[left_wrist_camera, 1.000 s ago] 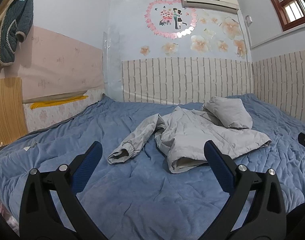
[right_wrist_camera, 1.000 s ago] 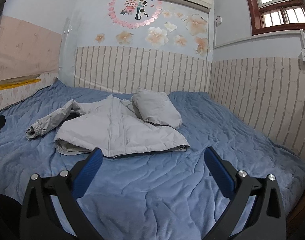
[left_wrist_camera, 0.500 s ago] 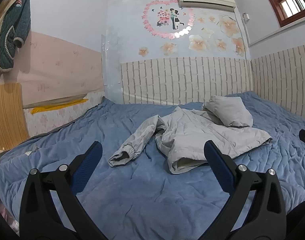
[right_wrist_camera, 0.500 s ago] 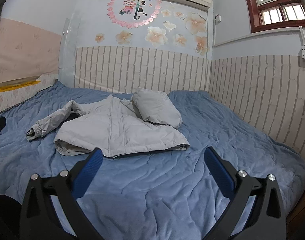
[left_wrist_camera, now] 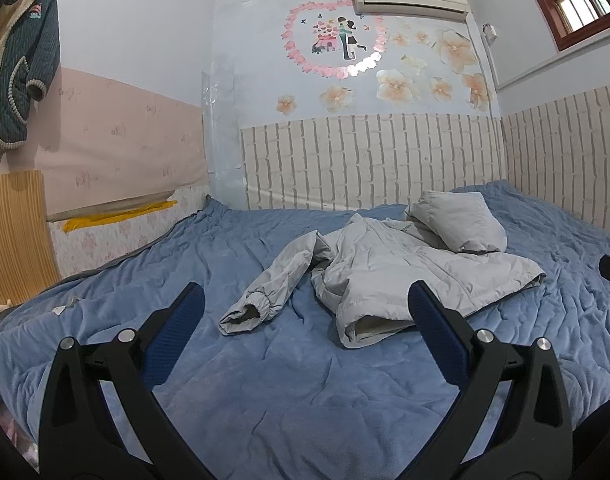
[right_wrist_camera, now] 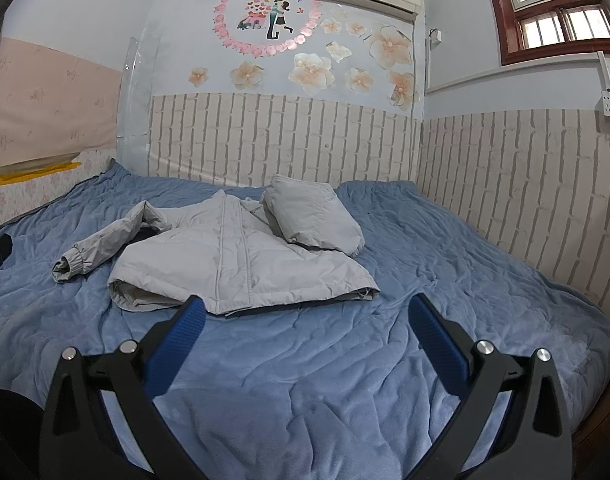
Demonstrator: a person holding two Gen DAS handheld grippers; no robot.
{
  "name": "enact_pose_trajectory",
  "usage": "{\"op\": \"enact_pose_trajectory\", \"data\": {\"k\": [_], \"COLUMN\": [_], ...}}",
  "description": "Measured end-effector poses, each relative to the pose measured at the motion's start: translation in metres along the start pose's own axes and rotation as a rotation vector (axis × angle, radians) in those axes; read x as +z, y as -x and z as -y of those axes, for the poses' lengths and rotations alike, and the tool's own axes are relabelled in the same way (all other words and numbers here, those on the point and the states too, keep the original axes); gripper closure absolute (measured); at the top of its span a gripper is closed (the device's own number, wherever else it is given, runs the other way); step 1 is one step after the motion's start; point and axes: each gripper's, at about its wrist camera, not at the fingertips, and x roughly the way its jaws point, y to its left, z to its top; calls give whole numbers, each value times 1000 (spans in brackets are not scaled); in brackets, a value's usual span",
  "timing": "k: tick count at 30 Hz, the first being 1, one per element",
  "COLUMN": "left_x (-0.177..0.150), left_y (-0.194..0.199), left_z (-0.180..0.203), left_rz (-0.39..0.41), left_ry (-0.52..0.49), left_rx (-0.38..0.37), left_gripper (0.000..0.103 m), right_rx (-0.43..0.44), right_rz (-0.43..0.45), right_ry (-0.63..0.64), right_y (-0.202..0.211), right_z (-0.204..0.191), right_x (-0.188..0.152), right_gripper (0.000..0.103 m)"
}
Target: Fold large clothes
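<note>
Left hand-held gripper [left_wrist_camera: 305, 316] wide apart, right hand-held gripper [right_wrist_camera: 305, 316] likewise, grey jacket [right_wrist_camera: 241, 264] rumpled on blue bedspread [right_wrist_camera: 345, 380].

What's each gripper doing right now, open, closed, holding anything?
Left gripper: open, empty, above the blue bedspread, short of the grey jacket.
Right gripper: open, empty, near the jacket's hem, not touching it.
</note>
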Motion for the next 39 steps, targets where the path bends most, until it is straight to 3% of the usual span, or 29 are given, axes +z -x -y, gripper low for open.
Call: {"op": "enact_pose_trajectory", "data": {"k": [39], "left_x": [-1], "left_y": [-3], "left_z": [-1], "left_rz": [1], "left_ry": [-21], "left_rx": [3], "left_gripper": [3], "right_rx": [1], "right_rz": [-4], "right_ry": [0], "right_y": [-1], "right_z": [3], "right_x": [-1], "right_gripper": [2]}}
